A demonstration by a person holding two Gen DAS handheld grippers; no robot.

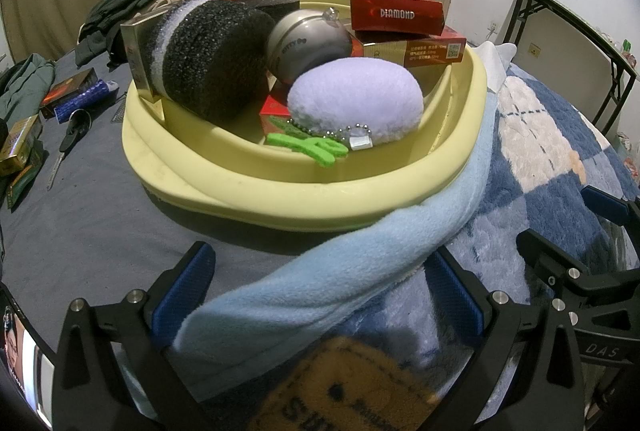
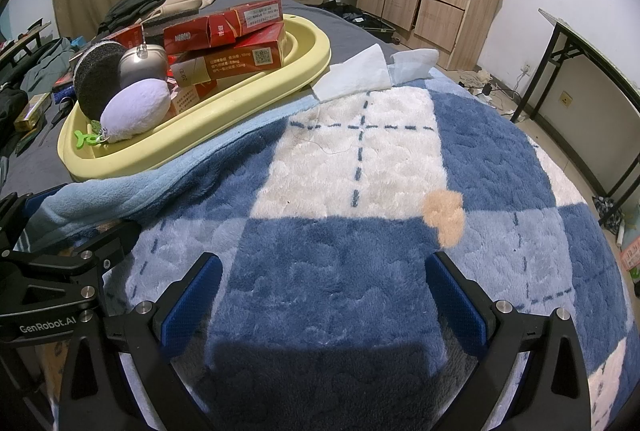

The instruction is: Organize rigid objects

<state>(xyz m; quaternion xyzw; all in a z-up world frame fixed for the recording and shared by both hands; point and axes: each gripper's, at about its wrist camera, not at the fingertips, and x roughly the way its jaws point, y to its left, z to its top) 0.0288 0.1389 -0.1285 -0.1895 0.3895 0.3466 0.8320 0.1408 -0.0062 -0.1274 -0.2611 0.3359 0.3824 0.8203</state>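
Your left view cuts off the orange patch [image 1: 344,387] at the bottom edge, its lettering too blurred to read. The black sponge [image 1: 212,59] hides most of the gold box [image 1: 138,61] behind it, and the small print on the red cartons [image 1: 432,53] is illegible.

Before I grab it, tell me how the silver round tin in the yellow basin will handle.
The silver tin looks smooth and domed, so the pads may slip on it. It leans between the black sponge and the red boxes, so freed it could roll. Probably rigid.
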